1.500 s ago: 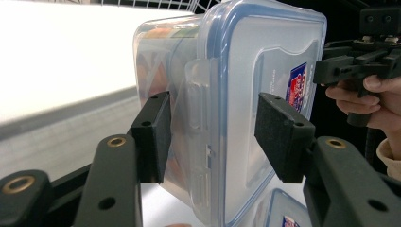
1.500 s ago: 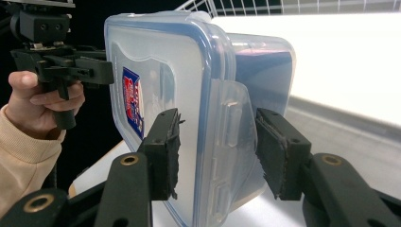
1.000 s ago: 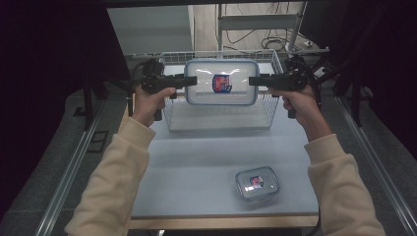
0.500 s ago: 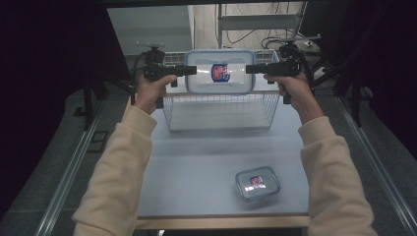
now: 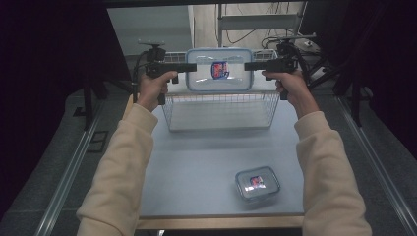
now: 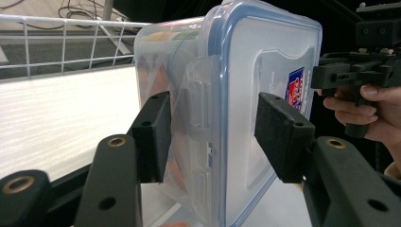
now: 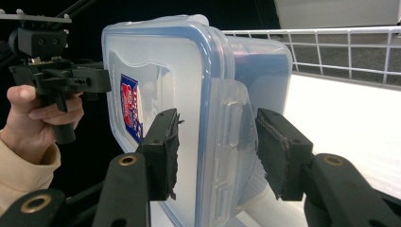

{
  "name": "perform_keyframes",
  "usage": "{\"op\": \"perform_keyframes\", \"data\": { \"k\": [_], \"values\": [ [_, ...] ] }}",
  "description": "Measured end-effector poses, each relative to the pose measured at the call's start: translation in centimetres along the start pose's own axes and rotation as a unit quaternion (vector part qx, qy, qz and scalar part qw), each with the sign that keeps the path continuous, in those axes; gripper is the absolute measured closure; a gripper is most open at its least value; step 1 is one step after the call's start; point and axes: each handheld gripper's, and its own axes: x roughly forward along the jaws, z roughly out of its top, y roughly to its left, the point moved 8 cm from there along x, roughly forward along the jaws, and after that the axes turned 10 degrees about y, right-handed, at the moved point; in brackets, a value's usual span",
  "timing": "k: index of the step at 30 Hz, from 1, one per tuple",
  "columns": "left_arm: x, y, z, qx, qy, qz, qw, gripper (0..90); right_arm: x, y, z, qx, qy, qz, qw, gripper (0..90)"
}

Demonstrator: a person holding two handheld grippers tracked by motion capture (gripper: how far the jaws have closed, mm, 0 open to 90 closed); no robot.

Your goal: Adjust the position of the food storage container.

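Large clear rectangular plastic container with blue-rimmed lid: held upright on edge at upper centre of the high view, above white wire basket. Left gripper and right gripper each clamped one short end. Small clear lidded container: lower right, on grey worktop.

cream sleeves, black brass-screwed grippers

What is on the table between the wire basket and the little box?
Nothing: in the high view the table is bare between the wire basket and the little box.
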Motion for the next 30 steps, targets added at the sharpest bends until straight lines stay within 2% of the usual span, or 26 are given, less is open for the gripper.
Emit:
{"op": "perform_keyframes", "data": {
  "k": [2, 3, 7, 8, 9, 12, 13, 14, 15, 18, 19, 22, 23, 24, 25, 28, 30],
  "values": [
    [0.1, 0.2, 0.1, -0.008, -0.003, -0.007, 0.9999, 48.2, 0.1, -0.2, 0.2, 0.005, -0.001, -0.002, 1.0000, 50.1],
    [0.2, 0.4, 0.3, -0.020, -0.007, -0.011, 0.9997, 48.5, 0.2, -0.4, 0.4, 0.012, 0.000, -0.004, 0.9999, 49.3],
    [0.5, 0.7, 0.7, -0.029, -0.005, -0.007, 0.9995, 47.8, 0.6, -0.7, 0.8, 0.024, 0.001, -0.009, 0.9997, 48.2],
    [0.6, 0.9, 0.7, -0.031, -0.002, -0.007, 0.9995, 47.6, 0.7, -0.8, 0.9, 0.032, 0.001, -0.007, 0.9995, 48.1],
    [0.8, 1.1, 1.0, -0.043, -0.003, -0.007, 0.9990, 47.0, 0.8, -1.1, 1.1, 0.043, 0.000, -0.006, 0.9991, 47.9],
    [1.1, 1.4, 1.3, -0.054, -0.003, -0.007, 0.9985, 46.4, 1.0, -1.4, 1.2, 0.053, -0.002, -0.006, 0.9986, 47.7],
    [1.2, 1.5, 1.4, -0.058, -0.002, -0.007, 0.9983, 45.7, 1.2, -1.7, 1.3, 0.070, -0.003, -0.004, 0.9975, 47.5],
    [1.3, 1.7, 1.5, -0.063, -0.003, -0.008, 0.9980, 45.7, 1.2, -1.7, 1.3, 0.070, -0.003, -0.004, 0.9975, 47.5],
    [1.5, 2.0, 1.6, -0.074, -0.004, -0.013, 0.9972, 45.4, 1.3, -1.9, 1.5, 0.082, -0.002, -0.007, 0.9966, 47.2],
    [1.7, 2.3, 1.7, -0.082, -0.007, -0.017, 0.9965, 45.1, 1.4, -2.1, 1.5, 0.092, 0.000, -0.011, 0.9957, 46.8],
    [2.0, 2.6, 1.8, -0.091, -0.009, -0.020, 0.9956, 44.4, 1.5, -2.2, 1.6, 0.100, -0.003, -0.017, 0.9949, 46.3],
    [2.2, 2.8, 1.8, -0.098, -0.010, -0.021, 0.9950, 43.2, 1.7, -2.3, 1.7, 0.104, -0.005, -0.028, 0.9941, 45.4],
    [2.4, 3.0, 1.7, -0.105, -0.012, -0.014, 0.9943, 42.3, 1.8, -2.5, 1.7, 0.108, -0.006, -0.046, 0.9930, 44.6],
    [2.4, 3.0, 1.7, -0.105, -0.012, -0.014, 0.9943, 43.6, 1.8, -2.5, 1.7, 0.108, -0.006, -0.046, 0.9930, 44.6],
    [2.6, 3.4, 1.5, -0.097, -0.006, 0.004, 0.9952, 45.3, 2.1, -2.7, 1.6, 0.109, -0.002, -0.064, 0.9920, 41.0],
    [2.7, 3.4, 1.5, -0.103, -0.009, 0.001, 0.9946, 43.0, 2.1, -2.7, 1.6, 0.110, -0.015, -0.075, 0.9909, 41.1],
    [2.6, 3.3, 1.6, -0.095, -0.014, 0.017, 0.9952, 40.8, 2.0, -2.4, 1.7, 0.107, -0.024, -0.076, 0.9911, 40.3]
  ]
}}
